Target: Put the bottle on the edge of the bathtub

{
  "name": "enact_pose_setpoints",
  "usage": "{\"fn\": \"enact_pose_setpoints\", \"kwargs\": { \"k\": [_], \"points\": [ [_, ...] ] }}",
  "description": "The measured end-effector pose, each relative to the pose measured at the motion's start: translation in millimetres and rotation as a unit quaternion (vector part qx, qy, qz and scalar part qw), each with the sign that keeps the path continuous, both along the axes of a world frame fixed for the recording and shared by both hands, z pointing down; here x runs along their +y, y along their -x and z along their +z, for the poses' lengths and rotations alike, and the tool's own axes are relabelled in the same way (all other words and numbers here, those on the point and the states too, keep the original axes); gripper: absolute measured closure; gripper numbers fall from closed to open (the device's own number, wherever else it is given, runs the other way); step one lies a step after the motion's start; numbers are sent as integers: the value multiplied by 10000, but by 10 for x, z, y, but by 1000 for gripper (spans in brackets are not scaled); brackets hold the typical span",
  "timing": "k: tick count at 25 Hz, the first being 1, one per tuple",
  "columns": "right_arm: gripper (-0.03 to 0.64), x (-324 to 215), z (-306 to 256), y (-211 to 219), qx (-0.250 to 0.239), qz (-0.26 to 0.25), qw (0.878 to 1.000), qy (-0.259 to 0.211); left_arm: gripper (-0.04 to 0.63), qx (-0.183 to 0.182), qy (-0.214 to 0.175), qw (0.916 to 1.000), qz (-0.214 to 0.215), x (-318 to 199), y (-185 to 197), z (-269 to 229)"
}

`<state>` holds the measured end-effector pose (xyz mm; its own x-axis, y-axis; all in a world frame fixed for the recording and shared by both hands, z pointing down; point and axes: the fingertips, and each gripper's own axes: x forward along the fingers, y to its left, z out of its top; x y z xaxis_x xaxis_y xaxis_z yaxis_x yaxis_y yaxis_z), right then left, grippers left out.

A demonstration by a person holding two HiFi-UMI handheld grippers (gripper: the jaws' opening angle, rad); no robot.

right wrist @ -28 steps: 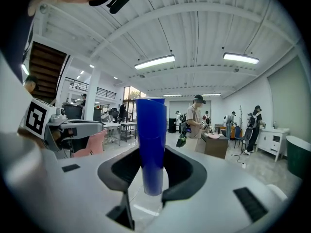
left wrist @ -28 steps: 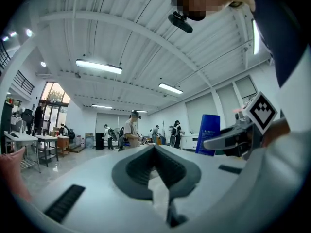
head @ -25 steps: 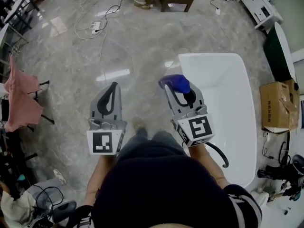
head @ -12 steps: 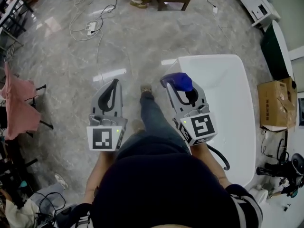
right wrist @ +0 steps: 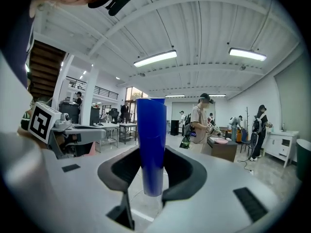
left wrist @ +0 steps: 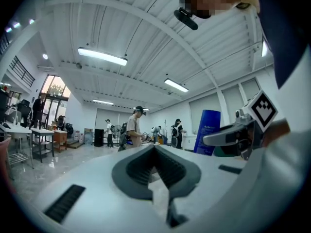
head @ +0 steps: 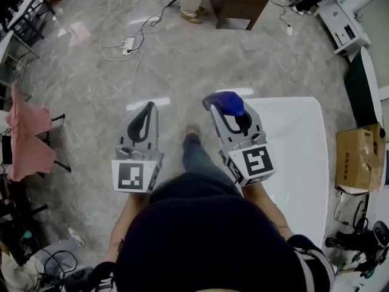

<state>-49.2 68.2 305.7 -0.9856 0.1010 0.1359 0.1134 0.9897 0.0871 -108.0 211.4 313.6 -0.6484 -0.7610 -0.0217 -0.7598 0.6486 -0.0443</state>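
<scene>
A tall blue bottle stands upright between the jaws of my right gripper, which is shut on its lower part. In the head view the bottle and right gripper hang above the floor, just left of the far corner of the white bathtub. My left gripper is level beside it over the marble floor. Its jaws are shut on nothing. The bottle also shows at the right of the left gripper view.
A cardboard box sits right of the tub. A power strip with cables lies on the floor ahead. A standing person and a wooden cabinet are farther on. Pink cloth hangs at the left.
The floor and tub have slid down the picture as the person walks forward. The bottle was over the tub's left rim and now hangs beside its far corner. Both grips are unchanged.
</scene>
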Motion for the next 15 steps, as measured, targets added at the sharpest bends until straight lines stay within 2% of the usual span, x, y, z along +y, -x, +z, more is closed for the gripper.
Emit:
{"fn": "enact_pose_setpoints", "kwargs": {
  "k": [7,11,15],
  "points": [
    [457,-517,12,1023,76,-205,9997,-114,594,51,0,9997,-233,-504,958,-55],
    [458,-867,-64,1567,90,-361,9990,-229,594,-75,-98,9996,-251,-894,1464,-172],
    [457,-1166,-60,2024,334,-420,9982,-279,594,-85,-109,9990,-426,-1155,1907,-215]
  ]
}}
